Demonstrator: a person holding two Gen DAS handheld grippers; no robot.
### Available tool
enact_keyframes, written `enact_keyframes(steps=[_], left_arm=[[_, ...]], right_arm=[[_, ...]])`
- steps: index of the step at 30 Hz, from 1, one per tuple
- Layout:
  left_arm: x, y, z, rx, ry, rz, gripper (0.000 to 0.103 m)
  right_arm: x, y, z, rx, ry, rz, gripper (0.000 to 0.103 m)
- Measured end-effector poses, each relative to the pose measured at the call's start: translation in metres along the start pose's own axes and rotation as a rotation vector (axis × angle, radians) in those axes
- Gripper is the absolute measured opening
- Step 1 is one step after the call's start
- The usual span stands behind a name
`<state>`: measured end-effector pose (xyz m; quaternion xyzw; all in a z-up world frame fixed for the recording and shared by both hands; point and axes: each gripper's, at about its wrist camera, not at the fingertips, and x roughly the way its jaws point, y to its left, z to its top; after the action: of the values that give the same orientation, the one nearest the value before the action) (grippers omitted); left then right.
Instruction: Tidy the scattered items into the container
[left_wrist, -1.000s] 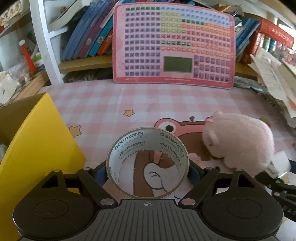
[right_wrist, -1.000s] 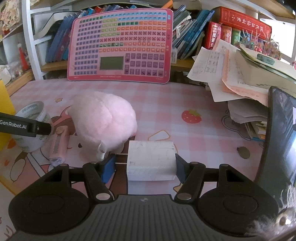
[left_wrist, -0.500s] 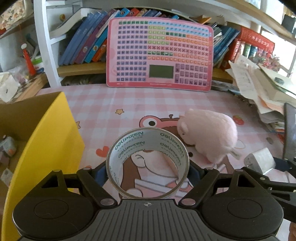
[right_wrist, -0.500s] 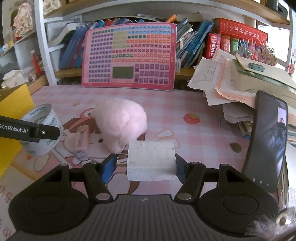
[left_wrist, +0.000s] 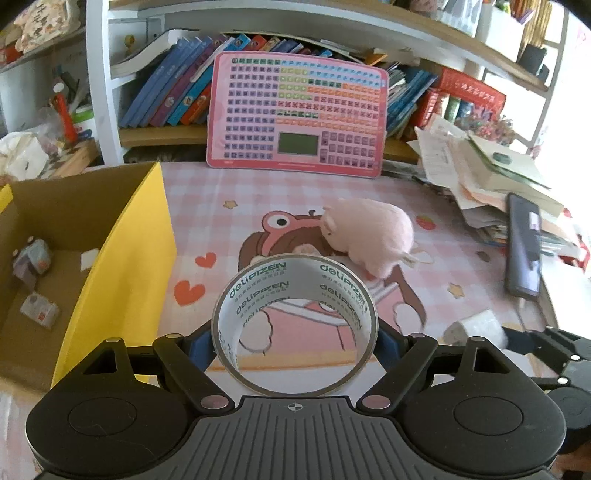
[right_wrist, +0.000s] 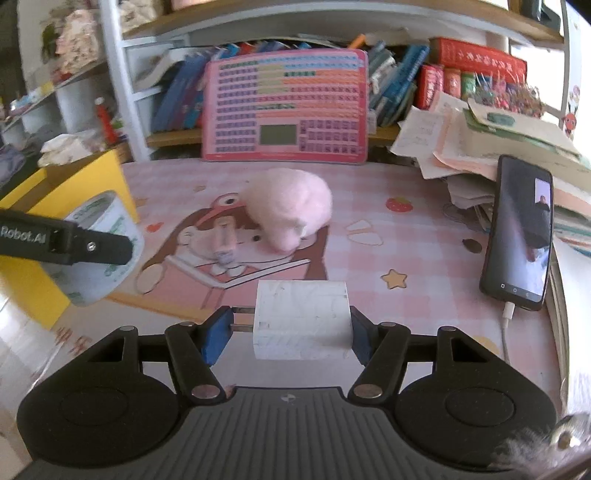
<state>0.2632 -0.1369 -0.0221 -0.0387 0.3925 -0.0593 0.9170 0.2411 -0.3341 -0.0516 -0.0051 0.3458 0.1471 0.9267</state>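
Item 1: roll of tape. Pale grey ring printed with repeated green "deliPIZEN" lettering, thin metallic-looking edge, hollow core showing the mat through it. It is sitting on edge between the blue pads of the left gripper, whose jaws are standing wide and pressing on the roll's 2 sides. It is hanging above the pink checked desk mat, just right of the yellow cardboard box.

Item 2: white charger block. Scuffed white cube with 2 metal prongs pointing toward the left pad. The right gripper is clamping it at a middling opening, 1 pad meeting the prong tips, the other the flat end.

Item 3: yellow cardboard box, brown inside, holding 2 small packets.

Item 4: pink plush toy, lying on the mat's cartoon print. A small pink utility knife is lying just beside it.

Other: black phone propped against a paper stack; pink button chart leaning on the bookshelf.

Changes since 1 second ago: both grippers are sitting higher and farther back, so the plush toy is appearing smaller and the box interior is now showing. Both grips are unchanged.
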Motion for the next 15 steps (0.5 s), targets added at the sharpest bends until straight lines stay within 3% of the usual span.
enact_keyframes(steps=[7, 15], left_arm=[[-0.044, 0.005, -0.018, 0.028, -0.013, -0.083, 0.085], [-0.086, 0.029, -0.052, 0.046, 0.013, -0.188, 0.085]], right_arm=[[-0.041, 0.032, -0.015, -0.014, -0.008, 0.019, 0.063], [-0.082, 0.065, -0.036, 0.002, -0.001, -0.024, 0.063]])
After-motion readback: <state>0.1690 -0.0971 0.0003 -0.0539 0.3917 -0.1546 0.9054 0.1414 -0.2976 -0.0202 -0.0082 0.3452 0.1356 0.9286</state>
